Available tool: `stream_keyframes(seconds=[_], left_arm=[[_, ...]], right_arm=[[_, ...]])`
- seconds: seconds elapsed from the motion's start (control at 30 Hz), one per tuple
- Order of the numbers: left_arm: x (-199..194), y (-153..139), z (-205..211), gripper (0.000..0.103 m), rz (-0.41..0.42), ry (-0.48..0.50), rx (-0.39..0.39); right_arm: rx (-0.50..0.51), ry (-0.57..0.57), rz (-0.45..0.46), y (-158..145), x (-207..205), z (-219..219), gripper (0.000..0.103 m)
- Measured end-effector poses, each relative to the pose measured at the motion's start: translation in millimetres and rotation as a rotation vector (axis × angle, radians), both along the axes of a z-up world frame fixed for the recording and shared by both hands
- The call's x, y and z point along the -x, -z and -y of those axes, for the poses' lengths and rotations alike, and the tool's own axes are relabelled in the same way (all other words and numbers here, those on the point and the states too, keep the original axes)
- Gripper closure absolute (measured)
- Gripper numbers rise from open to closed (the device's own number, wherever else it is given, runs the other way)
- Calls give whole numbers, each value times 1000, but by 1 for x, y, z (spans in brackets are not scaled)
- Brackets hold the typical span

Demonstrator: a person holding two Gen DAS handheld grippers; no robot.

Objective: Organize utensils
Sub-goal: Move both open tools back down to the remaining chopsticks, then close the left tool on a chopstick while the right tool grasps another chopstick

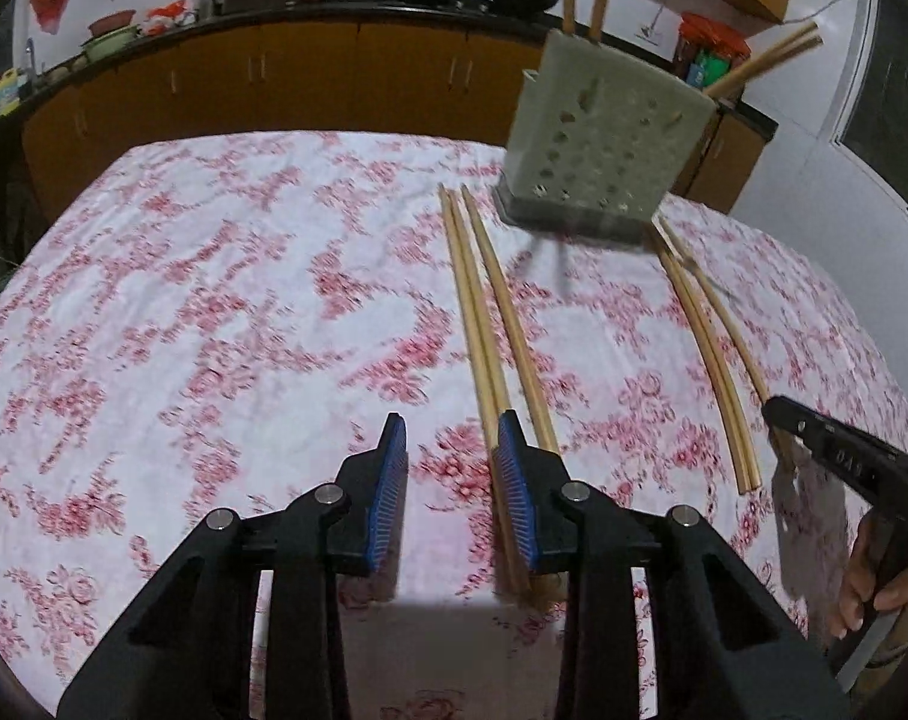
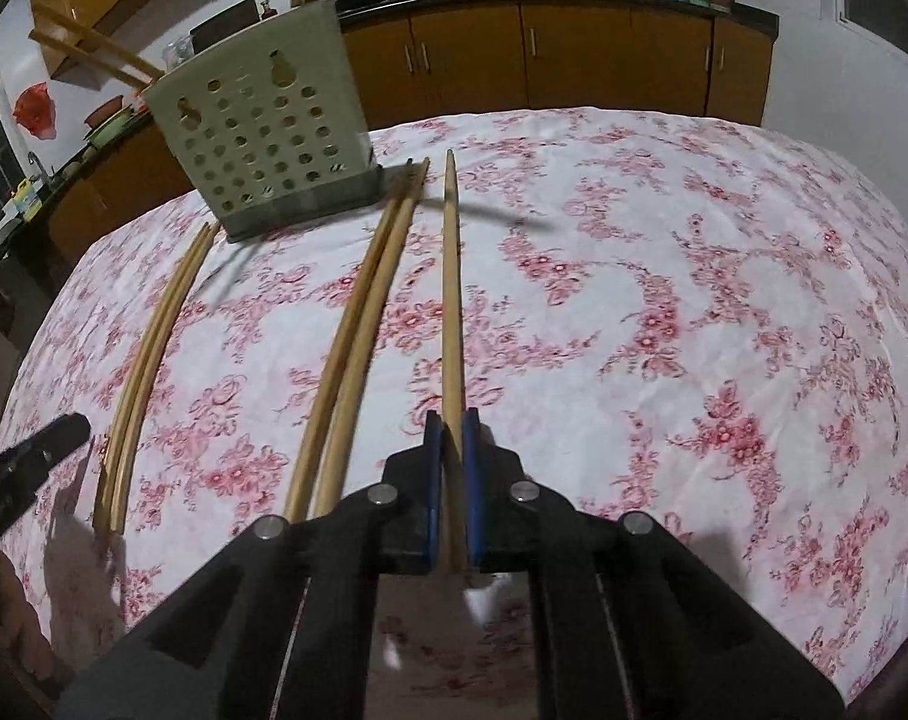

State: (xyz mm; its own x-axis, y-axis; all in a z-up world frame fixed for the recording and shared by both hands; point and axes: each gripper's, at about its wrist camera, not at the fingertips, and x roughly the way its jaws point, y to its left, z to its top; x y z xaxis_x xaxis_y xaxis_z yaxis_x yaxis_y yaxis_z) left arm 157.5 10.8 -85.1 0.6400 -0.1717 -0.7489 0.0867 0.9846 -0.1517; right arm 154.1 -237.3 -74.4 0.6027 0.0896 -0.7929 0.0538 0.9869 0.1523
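— Right gripper (image 2: 452,420) status?
— I am clamping it on one chopstick (image 2: 450,276) lying on the floral tablecloth (image 2: 694,300).
— Left gripper (image 1: 452,426)?
— I am holding it parted, nothing pinched; three chopsticks (image 1: 484,324) are lying beside its right finger, pointing toward the perforated holder (image 1: 598,150).

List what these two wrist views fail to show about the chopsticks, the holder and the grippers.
- Near ends of the wooden chopsticks by the left gripper: left view, behind its right finger.
- Inside of the pale perforated plastic holder: both views, walls hide it.
- Tops of the chopsticks standing in it: cut off by the top edge.
- Right gripper in the left view: mostly cut off at the edge.
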Motion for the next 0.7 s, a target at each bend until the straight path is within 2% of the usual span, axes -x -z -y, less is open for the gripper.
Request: stream_keyframes(seconds=[0.23, 0.5, 0.63, 0.7], left_arm=[[-1, 8, 10, 79, -27, 24, -26], [-5, 10, 16, 81, -28, 26, -62], [-9, 10, 14, 93, -28, 3, -69], [-11, 10, 10, 95, -27, -7, -72]], right_arm=[[1, 2, 2, 0, 0, 1, 94], [2, -8, 0, 0, 0, -2, 94], [1, -21, 0, 0, 1, -5, 94], [1, -23, 2, 0, 1, -6, 94]])
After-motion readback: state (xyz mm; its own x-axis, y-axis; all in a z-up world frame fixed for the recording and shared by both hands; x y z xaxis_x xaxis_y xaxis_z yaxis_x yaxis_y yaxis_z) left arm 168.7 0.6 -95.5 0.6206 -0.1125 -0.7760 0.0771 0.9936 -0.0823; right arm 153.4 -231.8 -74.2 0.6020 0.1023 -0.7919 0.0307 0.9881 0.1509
